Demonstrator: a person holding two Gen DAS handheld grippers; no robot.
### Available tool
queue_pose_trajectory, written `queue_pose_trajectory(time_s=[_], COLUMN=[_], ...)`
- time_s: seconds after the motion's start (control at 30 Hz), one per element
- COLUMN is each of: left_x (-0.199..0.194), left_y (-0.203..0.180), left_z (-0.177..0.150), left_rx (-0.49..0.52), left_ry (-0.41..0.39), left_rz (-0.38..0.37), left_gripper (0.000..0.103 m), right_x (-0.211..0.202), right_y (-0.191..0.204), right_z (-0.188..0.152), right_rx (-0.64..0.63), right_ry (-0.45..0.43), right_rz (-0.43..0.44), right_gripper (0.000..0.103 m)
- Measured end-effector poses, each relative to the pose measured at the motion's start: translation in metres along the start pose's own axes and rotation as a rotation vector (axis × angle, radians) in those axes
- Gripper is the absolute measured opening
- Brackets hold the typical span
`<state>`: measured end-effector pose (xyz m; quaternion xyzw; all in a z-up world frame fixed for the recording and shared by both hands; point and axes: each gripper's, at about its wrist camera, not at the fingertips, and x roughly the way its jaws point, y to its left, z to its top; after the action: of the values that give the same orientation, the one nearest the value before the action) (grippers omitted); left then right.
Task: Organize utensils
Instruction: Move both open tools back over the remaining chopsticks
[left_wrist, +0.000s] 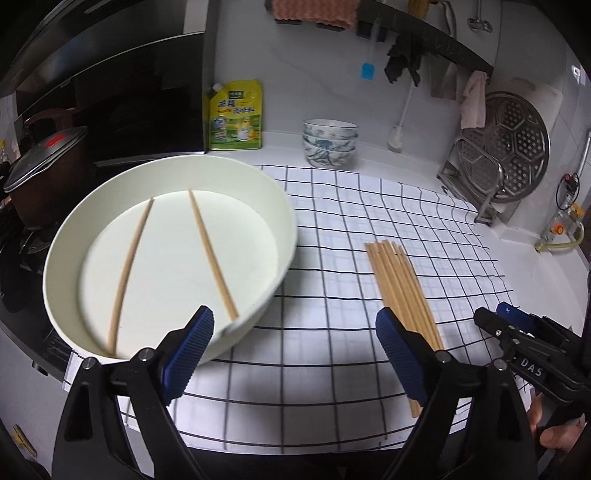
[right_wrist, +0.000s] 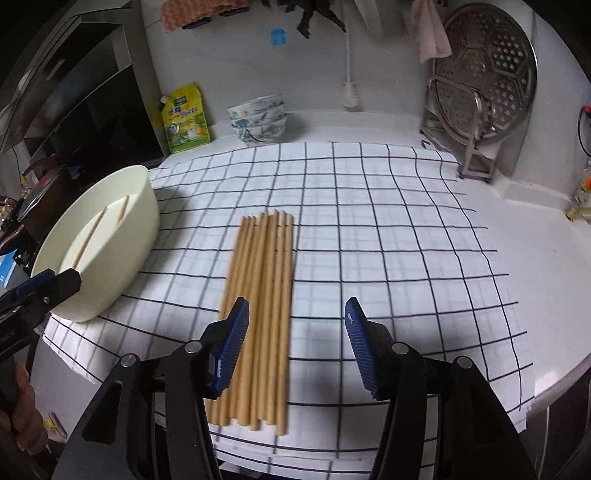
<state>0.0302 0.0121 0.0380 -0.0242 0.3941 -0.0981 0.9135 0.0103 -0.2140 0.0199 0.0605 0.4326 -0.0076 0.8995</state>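
Note:
A cream round basin (left_wrist: 255, 184) stands on the checked cloth at the left, with two wooden chopsticks (left_wrist: 210, 251) lying apart in it; it also shows in the right wrist view (right_wrist: 129, 236). A bundle of several wooden chopsticks (right_wrist: 262, 295) lies on the cloth, also seen in the left wrist view (left_wrist: 399, 284). My left gripper (left_wrist: 295, 325) is open and empty, its left finger at the basin's near rim. My right gripper (right_wrist: 295, 317) is open and empty, just above the near part of the bundle; it shows in the left wrist view (left_wrist: 509, 317).
A white cloth with a black grid (right_wrist: 388, 240) covers the counter. Stacked patterned bowls (left_wrist: 330, 142) and a yellow-green refill pouch (left_wrist: 236, 114) stand at the back. A metal steamer rack (right_wrist: 484, 70) leans at the right. A covered pot (left_wrist: 40, 162) sits on the stove at the left.

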Motion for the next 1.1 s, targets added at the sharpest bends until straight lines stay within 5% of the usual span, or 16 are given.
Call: queue_pose_trajectory(time_s=[1.1], left_x=[0.062], left_y=[-0.057], left_z=[-0.038], left_rx=[0.044], left_ry=[0.123], left_rz=[0.057], left_gripper=[0.093], right_x=[0.062], right_y=[-0.009], right_z=[-0.019], right_rx=[-0.133], right_ry=[0.088], right_rz=[-0.05], right_gripper=[0.054])
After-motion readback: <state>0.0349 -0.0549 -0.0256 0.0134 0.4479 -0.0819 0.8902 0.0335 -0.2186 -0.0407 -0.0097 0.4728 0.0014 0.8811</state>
